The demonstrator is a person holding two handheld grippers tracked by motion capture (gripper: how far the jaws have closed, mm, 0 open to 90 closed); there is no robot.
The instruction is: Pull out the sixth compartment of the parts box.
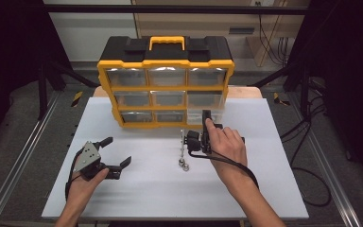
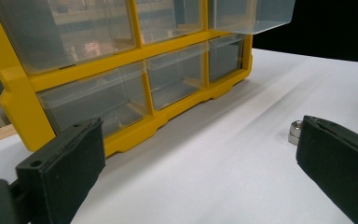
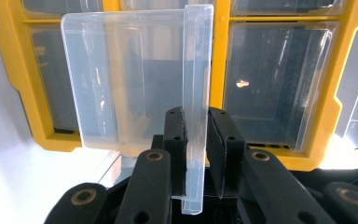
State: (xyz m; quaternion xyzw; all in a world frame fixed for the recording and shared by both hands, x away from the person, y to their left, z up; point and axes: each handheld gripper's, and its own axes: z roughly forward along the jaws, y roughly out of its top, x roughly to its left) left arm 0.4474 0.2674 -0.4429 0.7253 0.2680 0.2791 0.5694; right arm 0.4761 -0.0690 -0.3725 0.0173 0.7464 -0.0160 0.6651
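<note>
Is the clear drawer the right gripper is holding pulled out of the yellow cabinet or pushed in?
Pulled out: the clear drawer sticks forward of the yellow cabinet, its front lip clamped by the right gripper.

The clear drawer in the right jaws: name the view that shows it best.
The right gripper view: the clear drawer sits close and large, its front lip clamped by the right gripper. In the high view it is small and half hidden behind the hand. The left gripper view catches just a corner, top right.

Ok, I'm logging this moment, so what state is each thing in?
Organizer: upright, other drawers in.
Clear drawer: pulled out, front lip clamped.
Right gripper: shut on the drawer lip.
Left gripper: open, holding nothing.
Nuts: loose on the table.
</note>
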